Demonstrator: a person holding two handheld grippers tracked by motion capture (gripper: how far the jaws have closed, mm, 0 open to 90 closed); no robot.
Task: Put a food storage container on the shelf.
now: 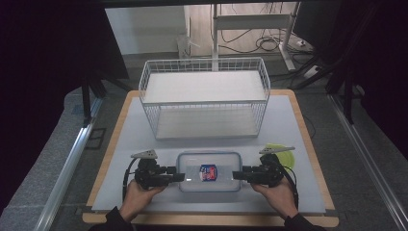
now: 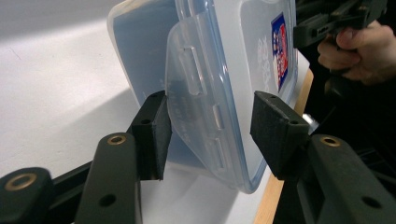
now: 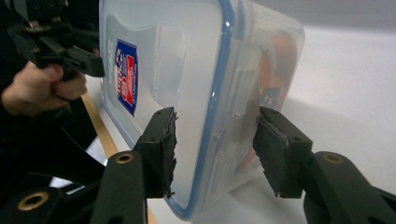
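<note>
A clear plastic container (image 1: pixel 221 166) with a blue-rimmed clip lid and a red-and-blue label lies flat near the table's front edge. My left gripper (image 1: pixel 180 177) grips its left end and my right gripper (image 1: pixel 236 175) its right end, each held level in a hand. In the left gripper view the container (image 2: pixel 233 70) stands between the jaws of the left gripper (image 2: pixel 210 135), one pad on the base and one on the lid. The right gripper (image 3: pixel 215 144) is likewise shut across lid and base of the container (image 3: pixel 187 70).
A white wire basket (image 1: pixel 204 62) with a shelf stands behind the container at mid-table. A yellow-green disc (image 1: pixel 286 155) lies just behind my right hand. The white mat (image 1: pixel 134 125) covers a wooden board; metal rails run along both sides.
</note>
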